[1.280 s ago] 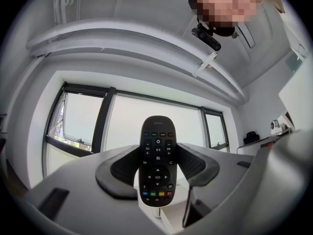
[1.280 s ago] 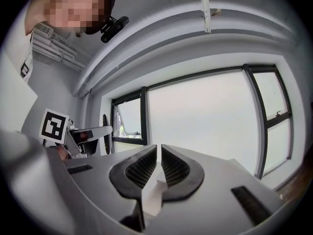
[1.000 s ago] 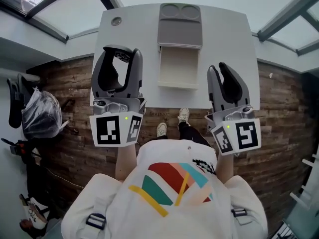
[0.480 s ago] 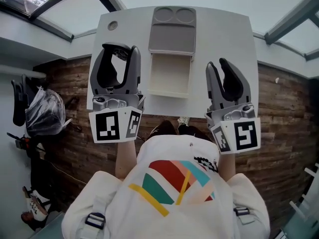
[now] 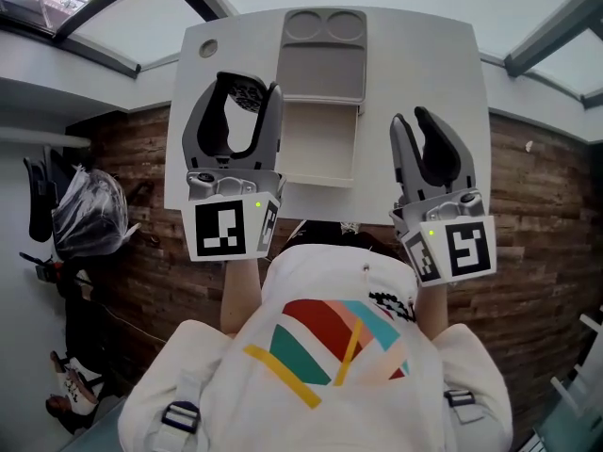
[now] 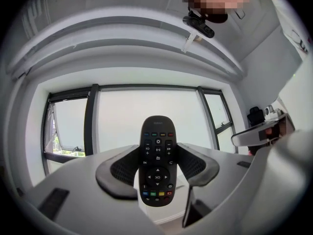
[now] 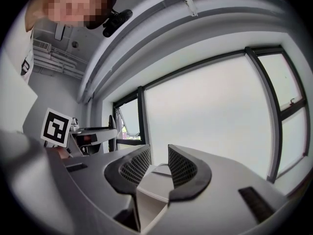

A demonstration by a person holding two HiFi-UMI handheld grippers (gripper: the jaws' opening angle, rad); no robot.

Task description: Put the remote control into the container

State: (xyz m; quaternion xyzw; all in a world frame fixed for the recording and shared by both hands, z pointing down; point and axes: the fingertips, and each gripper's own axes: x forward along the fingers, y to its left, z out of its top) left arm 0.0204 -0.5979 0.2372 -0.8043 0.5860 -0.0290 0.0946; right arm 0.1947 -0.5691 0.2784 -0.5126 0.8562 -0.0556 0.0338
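A black remote control [image 6: 156, 160] with coloured buttons stands upright between the pads of my left gripper [image 6: 157, 169], which is shut on it. In the head view the left gripper [image 5: 247, 97] is over the white table [image 5: 429, 73], just left of the container [image 5: 320, 153], and the remote's top [image 5: 249, 92] shows between the fingertips. The container is an open cream box with a grey lid part [image 5: 324, 50] behind it. My right gripper [image 5: 411, 121] is to the container's right, and its jaws stand a narrow gap apart with nothing held [image 7: 159, 165].
A small round hole [image 5: 207, 49] marks the table's far left corner. Brown wooden floor [image 5: 528, 215] lies around the table. A stuffed plastic bag [image 5: 83, 217] and dark gear sit on the floor at the left. Window frames run along the top.
My left gripper has moved right and forward with the remote, closer to the container's left side. The right gripper has hardly moved.
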